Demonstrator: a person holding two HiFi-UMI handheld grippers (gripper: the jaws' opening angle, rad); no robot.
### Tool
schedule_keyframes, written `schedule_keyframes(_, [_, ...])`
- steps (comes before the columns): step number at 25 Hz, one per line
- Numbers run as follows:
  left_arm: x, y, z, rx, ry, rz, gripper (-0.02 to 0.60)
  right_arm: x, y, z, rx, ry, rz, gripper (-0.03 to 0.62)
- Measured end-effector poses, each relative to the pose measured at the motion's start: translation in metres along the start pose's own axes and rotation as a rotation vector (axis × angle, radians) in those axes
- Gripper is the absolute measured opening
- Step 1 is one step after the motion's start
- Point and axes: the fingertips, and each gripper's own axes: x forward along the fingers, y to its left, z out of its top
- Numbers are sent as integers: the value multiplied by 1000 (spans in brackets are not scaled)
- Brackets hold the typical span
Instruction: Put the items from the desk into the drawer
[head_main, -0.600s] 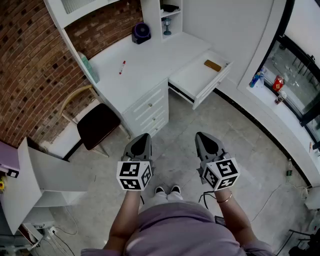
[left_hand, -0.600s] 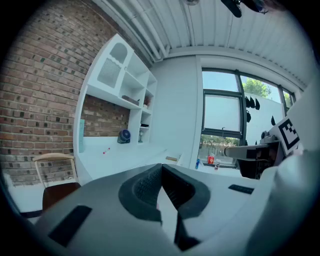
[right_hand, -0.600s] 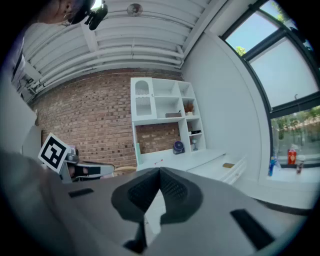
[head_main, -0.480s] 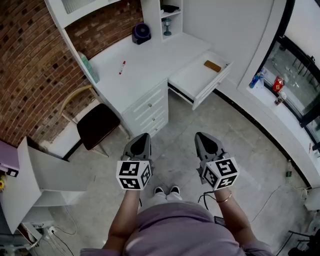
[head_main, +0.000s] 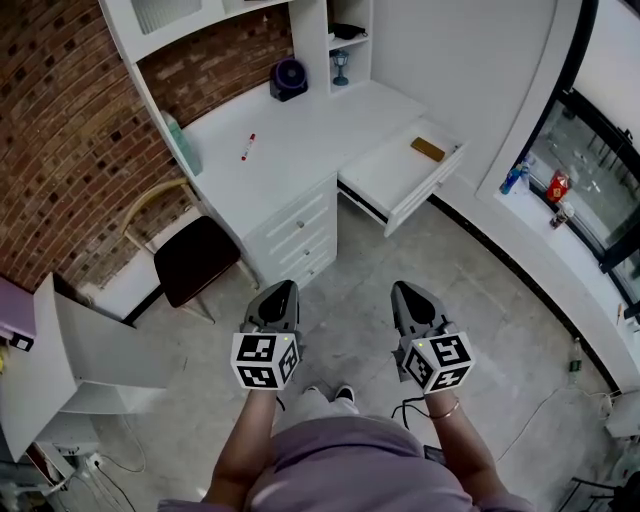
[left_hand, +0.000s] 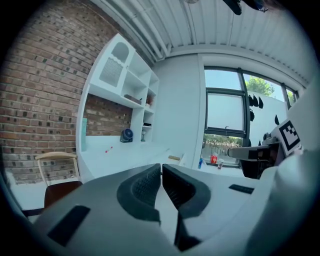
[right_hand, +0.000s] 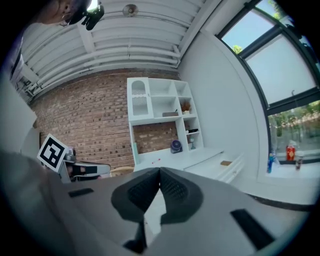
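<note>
A red-brown brick wall (head_main: 60, 130) runs along the left and meets a plain white wall (head_main: 470, 50). A white bench (head_main: 300, 130) stands in that corner, with white shelves (head_main: 308, 30) above it. A chair (head_main: 195, 255) with a dark seat stands beside the bench on the grey floor (head_main: 370, 260). Daylight enters through a dark-framed window (head_main: 600, 150) on the right, above a white sill (head_main: 560, 245). The ceiling (right_hand: 130, 45) is white slats.

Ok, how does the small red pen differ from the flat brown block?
The small red pen is thin and stick-like; the flat brown block is wider and rectangular. The pen lies on the white desk top; the block lies in the open white drawer. Both are small and lie flat.
</note>
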Motion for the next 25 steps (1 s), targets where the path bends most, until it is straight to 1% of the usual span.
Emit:
schedule_keyframes(2, [2, 2, 0, -5, 4, 9, 3, 1, -4, 0, 3, 0, -7, 5])
schedule_keyframes(3, [3, 4, 0, -7, 5, 14, 20, 1, -5, 0, 3, 0, -7, 5])
schedule_keyframes(4, [4, 5, 0, -7, 6, 20, 55, 2, -6, 1, 3, -1, -5, 5])
schedule_keyframes(5, [5, 6, 1, -7, 6, 25, 66, 3, -7, 1, 3, -2, -3, 5])
schedule_keyframes(10, [10, 11, 6, -8, -2, 36, 100, 9, -9, 4, 1, -6, 10, 5])
schedule_keyframes(14, [15, 20, 8, -18, -2, 52, 114, 18, -9, 4, 5, 1, 24, 5])
schedule_keyframes(17, [23, 33, 10, -25, 0, 68, 138, 31, -10, 4, 9, 4, 31, 5])
schedule_keyframes(20, [32, 51, 12, -39, -2, 83, 140, 48, -9, 3, 14, 11, 36, 5])
schedule_keyframes(25, [62, 86, 20, -42, -7, 99, 167, 86, -11, 5, 21, 18, 37, 5])
